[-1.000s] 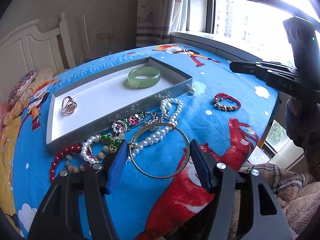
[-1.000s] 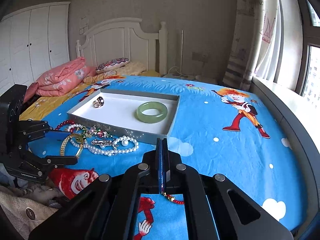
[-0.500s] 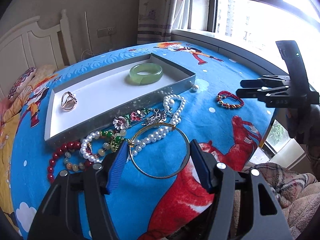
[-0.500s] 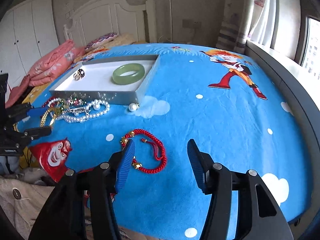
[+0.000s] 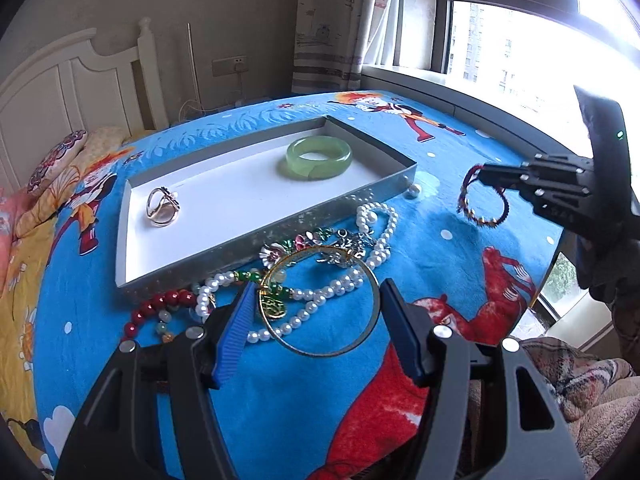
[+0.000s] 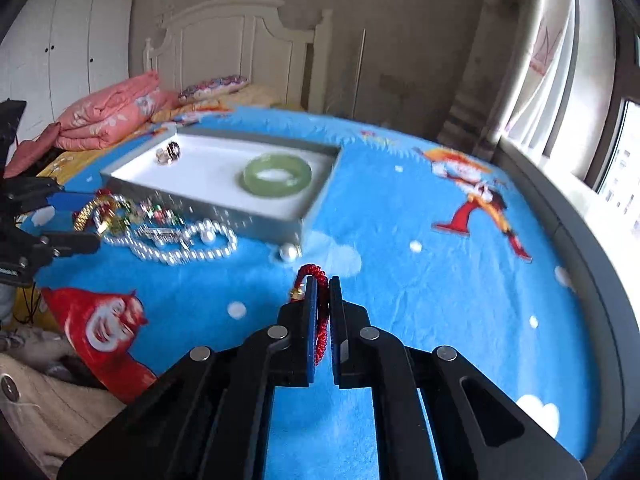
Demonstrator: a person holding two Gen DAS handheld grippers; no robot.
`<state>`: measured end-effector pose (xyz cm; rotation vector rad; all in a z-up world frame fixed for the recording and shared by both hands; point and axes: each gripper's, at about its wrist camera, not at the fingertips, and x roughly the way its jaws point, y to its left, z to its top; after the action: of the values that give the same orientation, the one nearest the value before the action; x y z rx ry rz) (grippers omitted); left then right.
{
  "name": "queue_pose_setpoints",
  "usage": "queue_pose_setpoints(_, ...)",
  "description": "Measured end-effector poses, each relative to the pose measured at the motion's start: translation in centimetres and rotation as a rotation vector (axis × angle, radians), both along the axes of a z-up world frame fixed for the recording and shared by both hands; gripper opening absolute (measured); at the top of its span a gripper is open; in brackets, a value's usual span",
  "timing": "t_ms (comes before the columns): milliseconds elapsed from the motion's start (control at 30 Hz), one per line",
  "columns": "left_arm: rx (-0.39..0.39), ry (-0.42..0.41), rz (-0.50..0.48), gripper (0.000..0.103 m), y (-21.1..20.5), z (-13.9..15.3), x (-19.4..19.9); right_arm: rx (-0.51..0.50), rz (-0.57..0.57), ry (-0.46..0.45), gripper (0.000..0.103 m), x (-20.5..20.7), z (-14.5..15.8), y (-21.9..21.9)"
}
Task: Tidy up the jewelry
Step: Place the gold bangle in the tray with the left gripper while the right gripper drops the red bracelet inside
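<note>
A bed spread with a blue cartoon-print blanket (image 5: 440, 264) fills both views, a white headboard (image 6: 240, 40) at its far end and a folded pink quilt (image 6: 108, 120) by the pillows. On the blanket lies a shallow grey tray (image 5: 384, 196) with a white floor; inside it, a pale green jade bangle (image 5: 319, 157) rests toward the window end and a gold ring (image 5: 162, 206) toward the headboard end, the two well apart.

Just outside the tray's near wall sits a tangle of jewelry: a pearl necklace (image 5: 372, 248) looped over a thin gold bangle (image 5: 362, 336), a flower brooch (image 5: 276, 250), and a string of dark red beads (image 5: 160, 304) beside it. A single loose pearl (image 5: 415, 189) lies just beside the tray's corner.

The left claw (image 5: 316, 332) hovers low over the gold bangle, its blue-padded fingers standing apart on either side of the hoop, touching nothing.

The right claw (image 6: 323, 312), its jaws having just closed, is clamped on a red cord bracelet (image 6: 316, 280). From the left wrist view that bracelet (image 5: 482, 200) hangs from the claw's tips, lifted clear of the blanket near the tray's window-side corner, its gold beads at the bottom of the loop. A gloved hand (image 5: 608, 264) grips the right tool's handle.
</note>
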<state>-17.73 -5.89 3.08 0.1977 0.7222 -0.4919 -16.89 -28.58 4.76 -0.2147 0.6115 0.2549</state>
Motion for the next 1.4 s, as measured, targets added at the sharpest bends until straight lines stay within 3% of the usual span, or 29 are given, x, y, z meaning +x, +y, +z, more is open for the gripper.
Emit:
queue_pose_setpoints(233,0.004,-0.03,0.014,0.062,0.6,1.2,0.5,0.0,0.06,-0.095,0.006,0.6,4.0,2.8)
queue_pose_setpoints(600,-0.021,-0.05,0.069,0.062,2.4,3.7,5.9,0.006,0.168,-0.087,0.006,5.7,4.4,8.4)
queue_pose_setpoints(767,-0.054,-0.004,0.106,0.062,3.0,4.3,11.0,0.045,0.192,-0.028,0.006,8.6,3.4,10.0)
queue_pose_setpoints(933,0.006,0.057,0.144,0.062,1.8,2.7,15.9,0.08,0.195,0.058,0.006,11.0,1.5,11.6)
queue_pose_setpoints(1133,0.063,0.156,0.178,0.062,0.7,0.5,20.0,0.103,0.126,0.194,0.006,13.0,-0.9,10.4)
queue_pose_setpoints(1300,0.068,0.19,0.191,0.063,0.4,-0.2,21.3,0.095,0.034,0.271,0.009,13.4,-2.5,8.4)
queue_pose_setpoints(1367,0.072,0.184,0.196,0.073,0.3,-0.2,21.2,0.098,0.024,0.272,0.016,13.1,-2.6,7.8)
queue_pose_setpoints(1400,0.071,0.173,0.199,0.077,0.4,0.0,21.0,0.106,0.022,0.268,0.031,12.8,-2.4,7.4)
